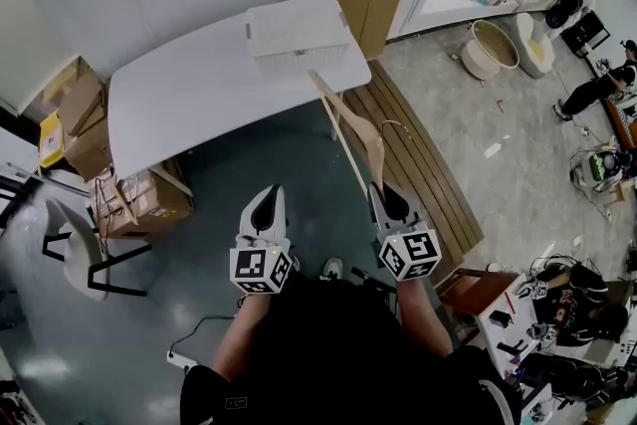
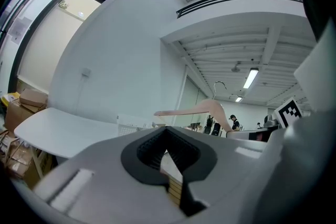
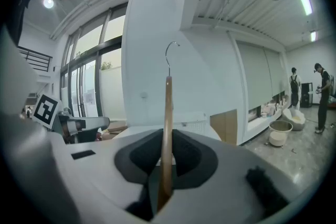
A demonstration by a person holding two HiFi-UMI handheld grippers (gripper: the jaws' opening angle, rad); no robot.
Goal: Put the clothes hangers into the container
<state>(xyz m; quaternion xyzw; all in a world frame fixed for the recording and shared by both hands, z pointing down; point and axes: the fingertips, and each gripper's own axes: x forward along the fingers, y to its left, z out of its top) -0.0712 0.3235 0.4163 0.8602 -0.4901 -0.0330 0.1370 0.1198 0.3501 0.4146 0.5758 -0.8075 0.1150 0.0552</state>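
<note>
Standing on grey floor, white table, container on top

right gripper gripping hanger, container on table

- hanger: smooth pale wood, with a thin metal hook
- container: white plastic, looks matt
- table: smooth white top, matt
- boxes: plain brown cardboard
- floor: grey-blue, kinda glossy
</note>
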